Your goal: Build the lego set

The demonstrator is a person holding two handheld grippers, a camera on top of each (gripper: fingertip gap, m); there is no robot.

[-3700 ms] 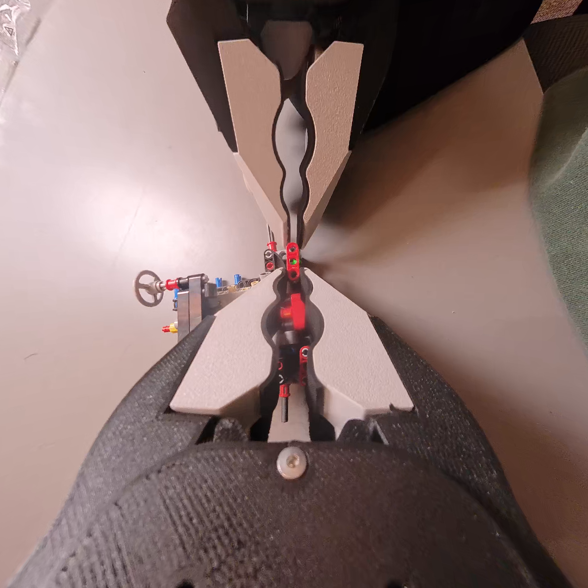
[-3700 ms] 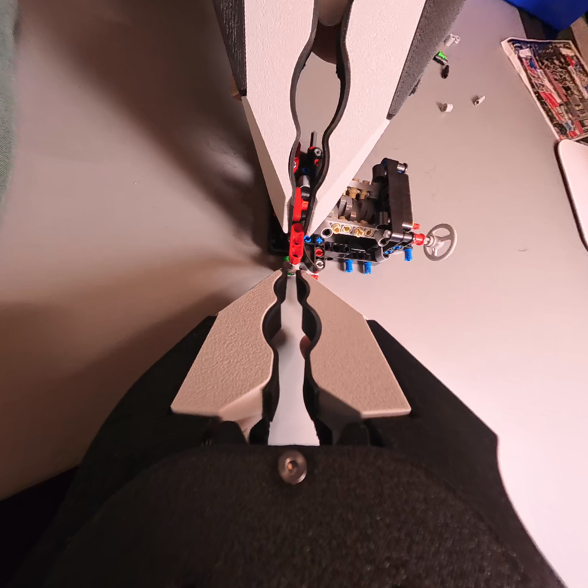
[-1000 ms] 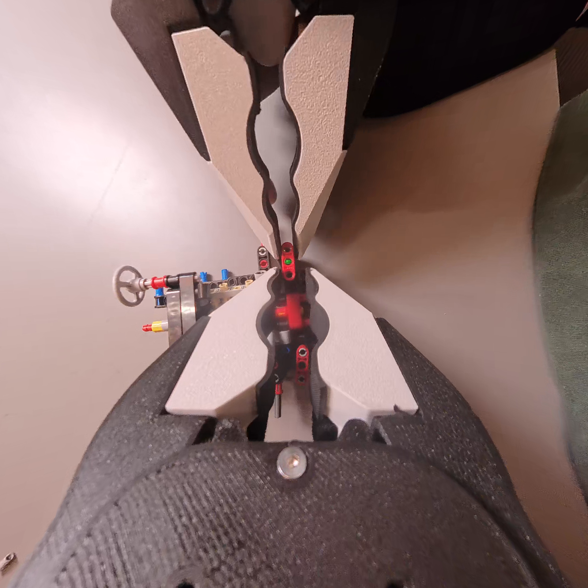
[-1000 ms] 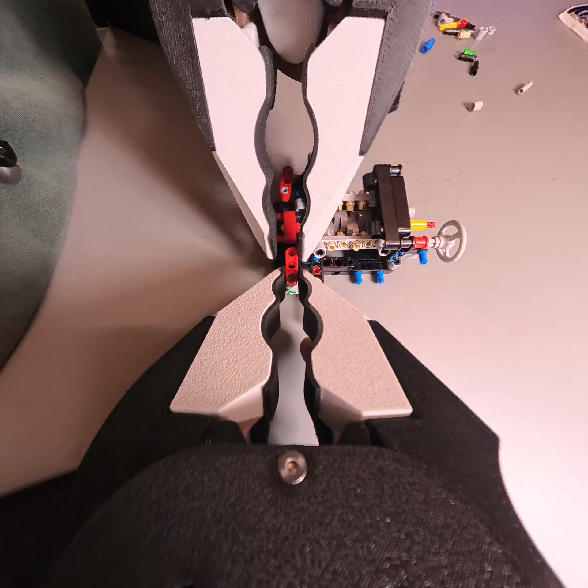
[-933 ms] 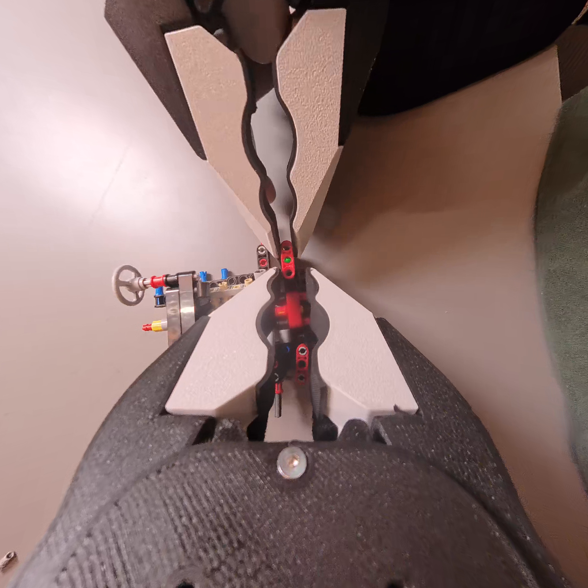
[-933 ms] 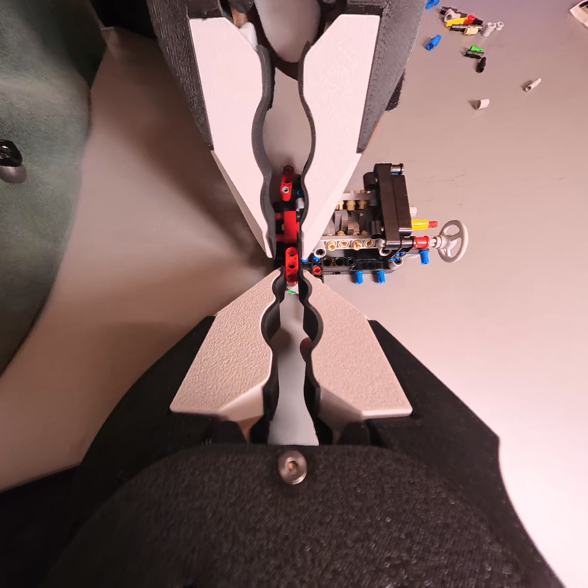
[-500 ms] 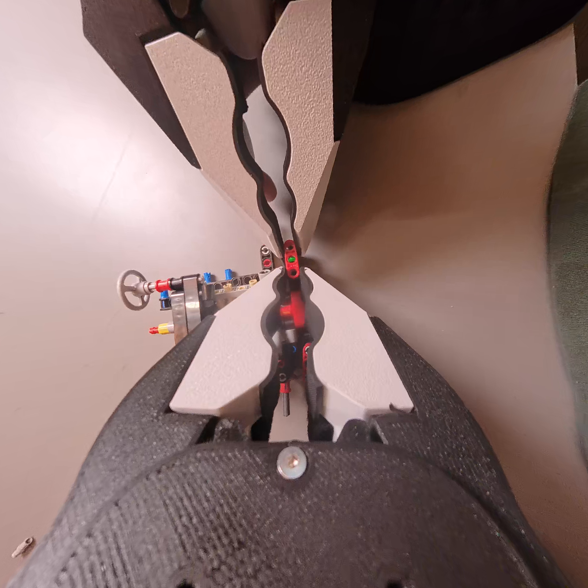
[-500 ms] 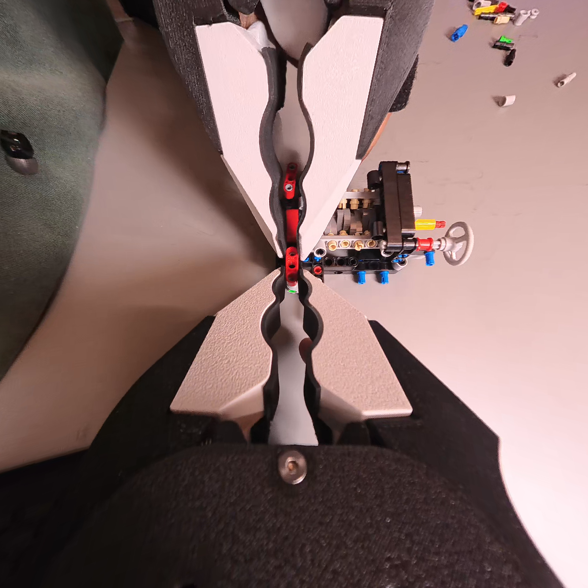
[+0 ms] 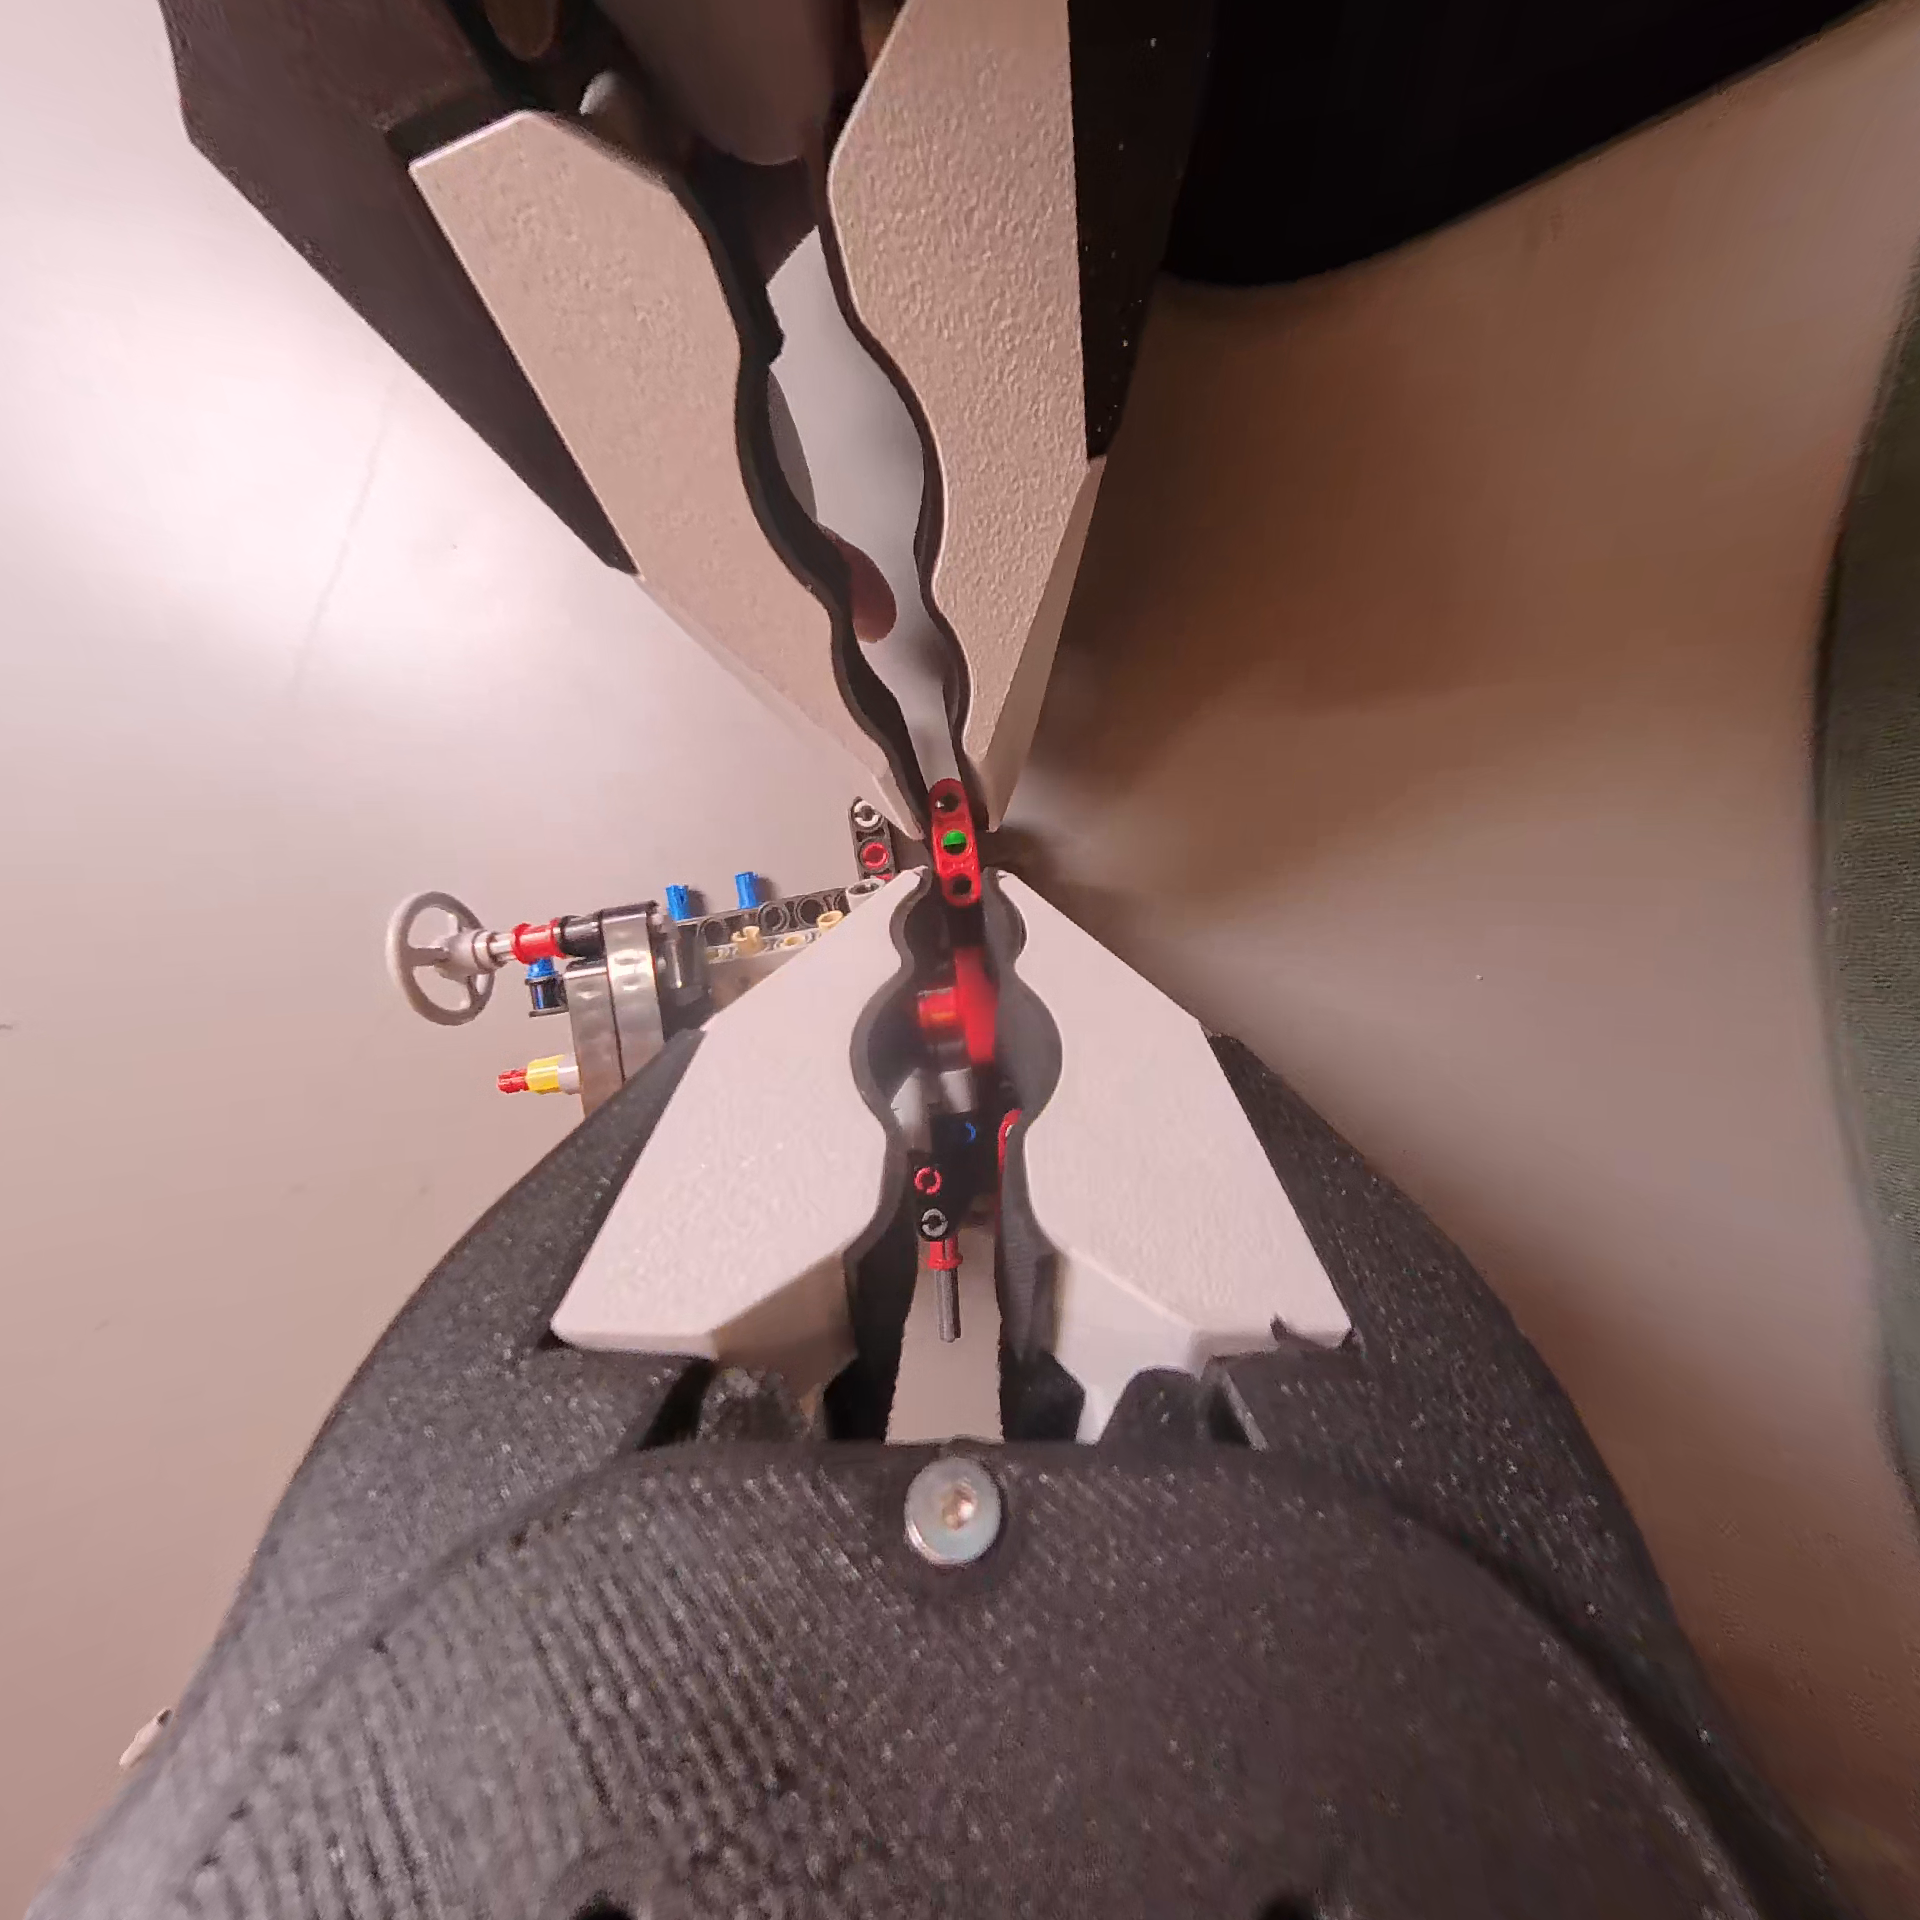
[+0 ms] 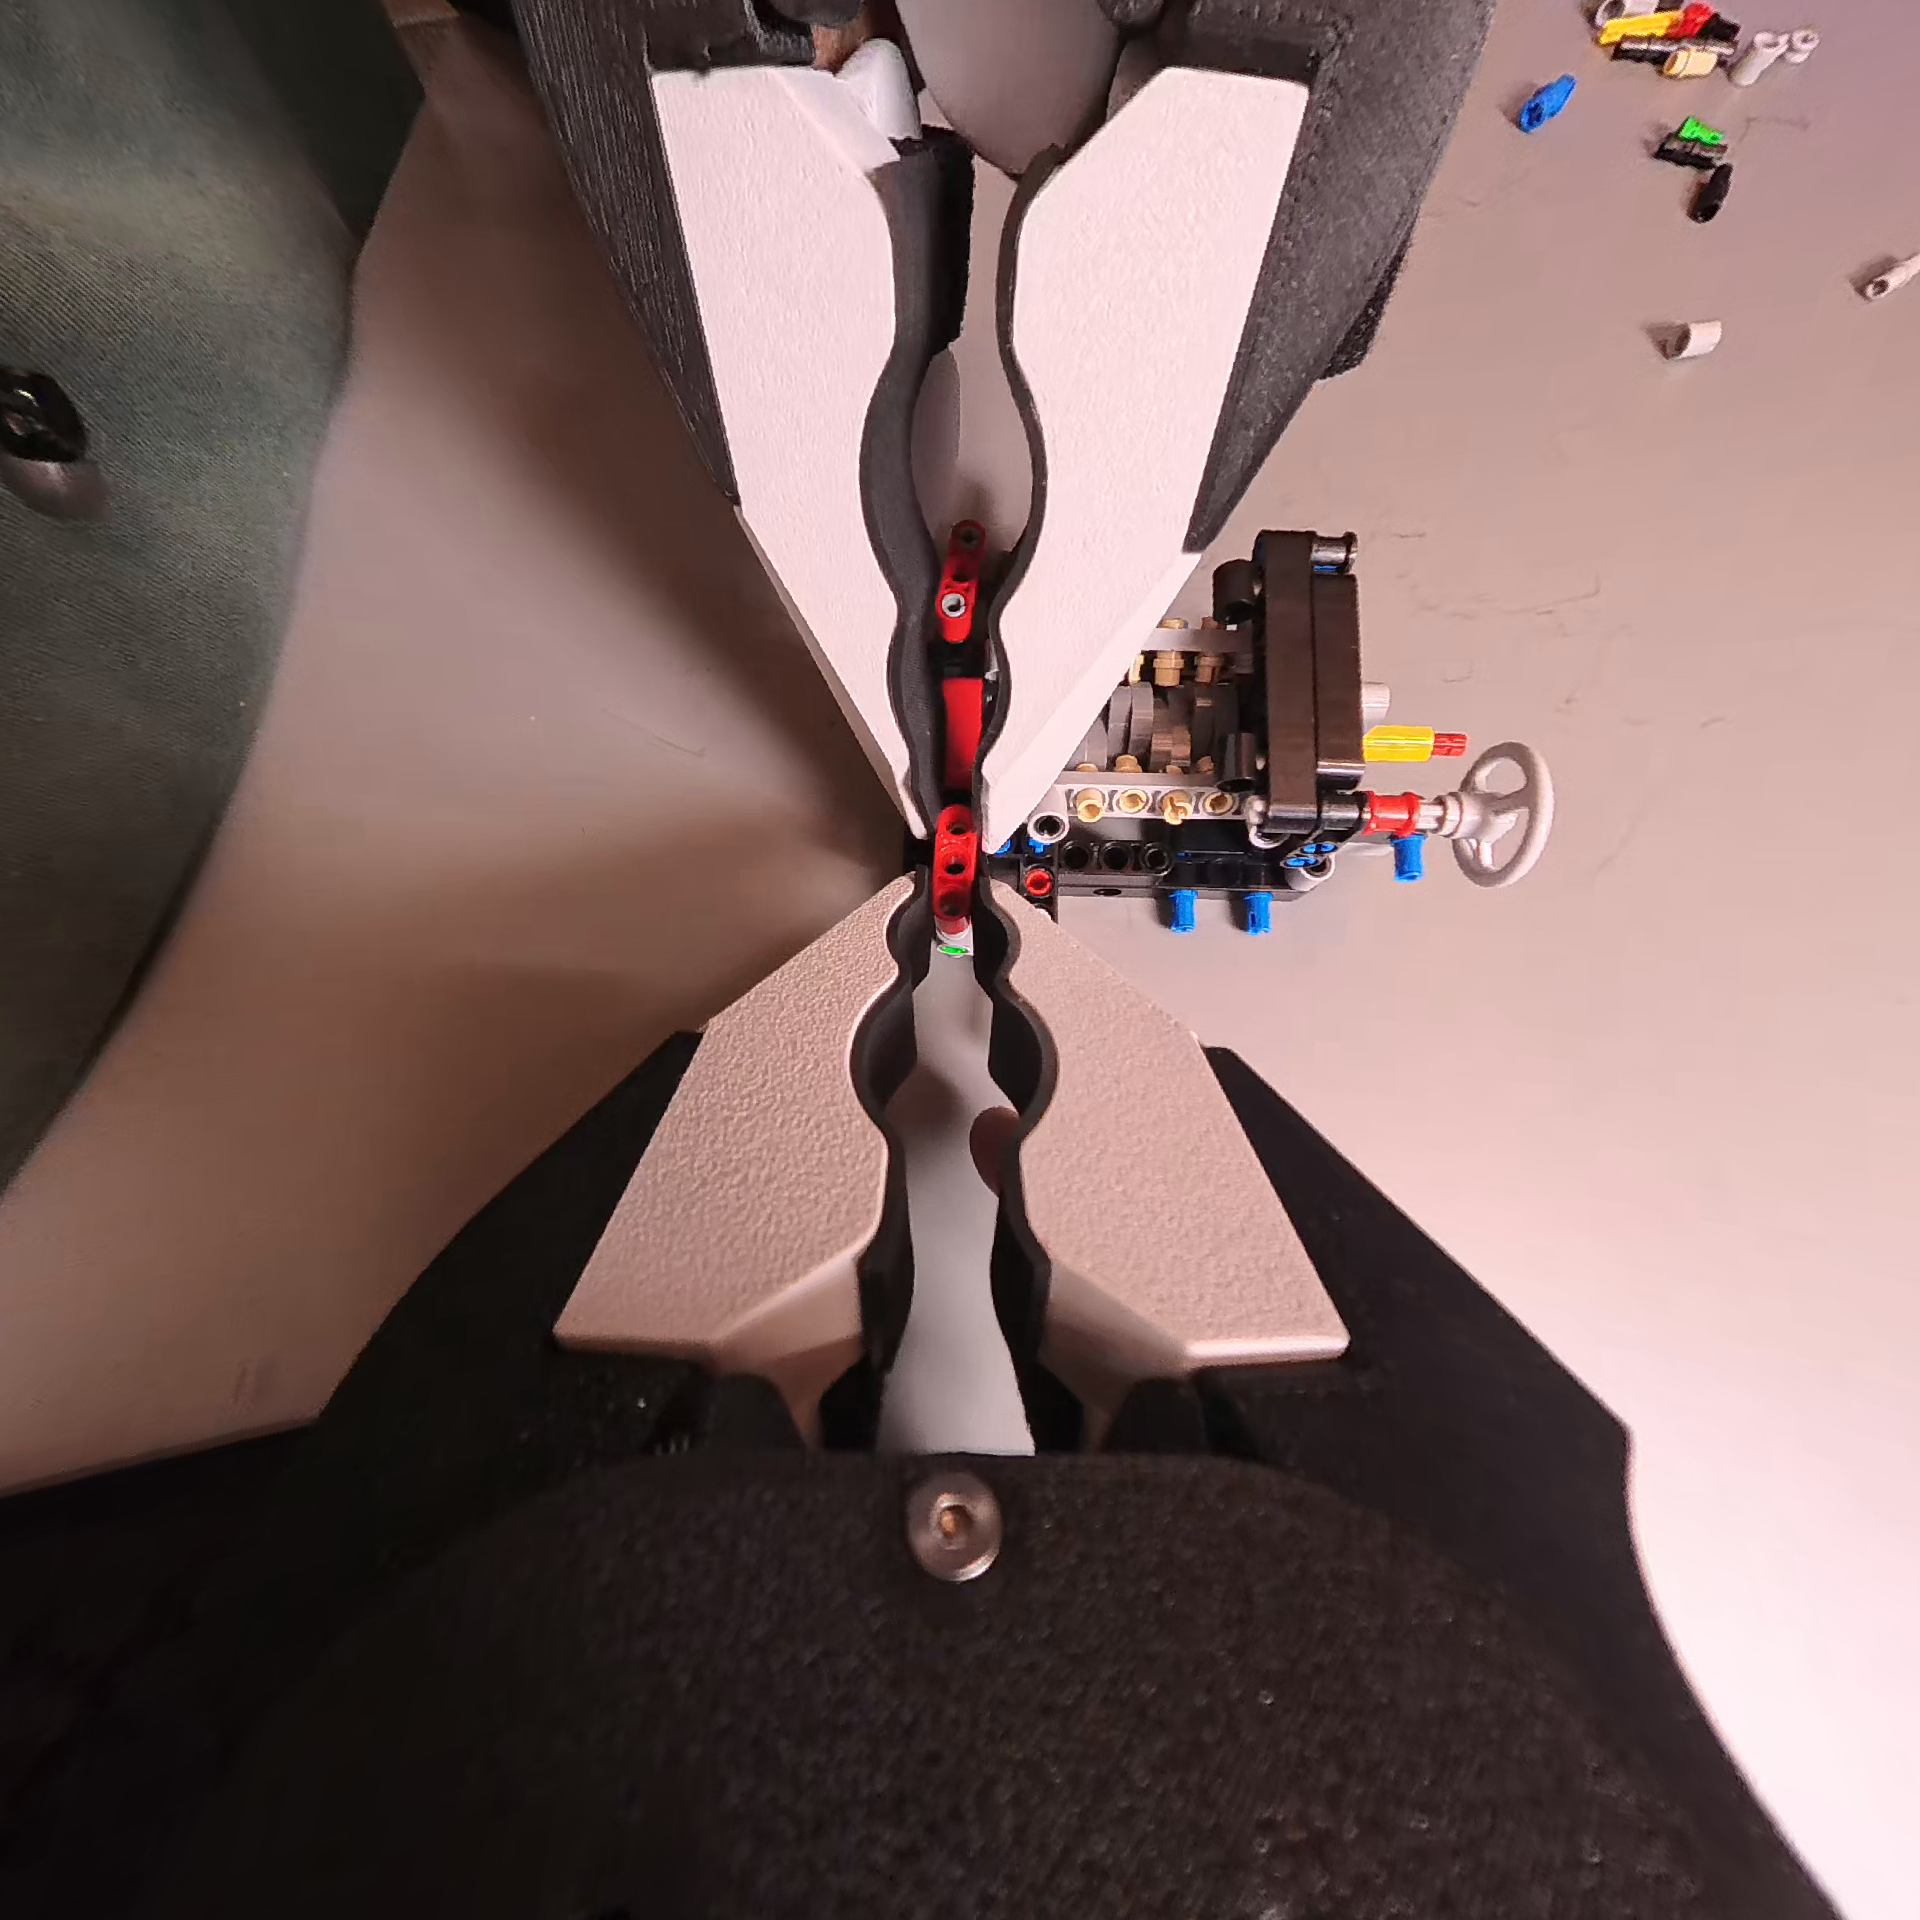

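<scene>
The lego model (image 10: 1247,748), grey and black with blue pins and a grey steering wheel (image 10: 1501,816), is held above the table. My left gripper (image 9: 956,899) is shut on the model's red end parts (image 9: 951,1013). It enters the right wrist view (image 10: 951,821) from the top. My right gripper (image 10: 951,904) meets it tip to tip and is shut on a small red beam (image 10: 954,854) with a green pin (image 9: 952,842) at the model's end. The right gripper enters the left wrist view (image 9: 951,816) from the top. The model (image 9: 623,987) sticks out to the left there.
Several loose lego pieces (image 10: 1662,42) lie at the far right of the table, with a blue pin (image 10: 1545,102) and a small grey tube (image 10: 1685,338). A person's green garment (image 10: 125,520) is at the left. A small grey piece (image 9: 145,1735) lies at the lower left. My two grippers' fingertips are within a few centimetres of each other.
Both grippers stay shut and tip to tip on the red beam. The held model and both grippers have shifted and tilted slightly together.
</scene>
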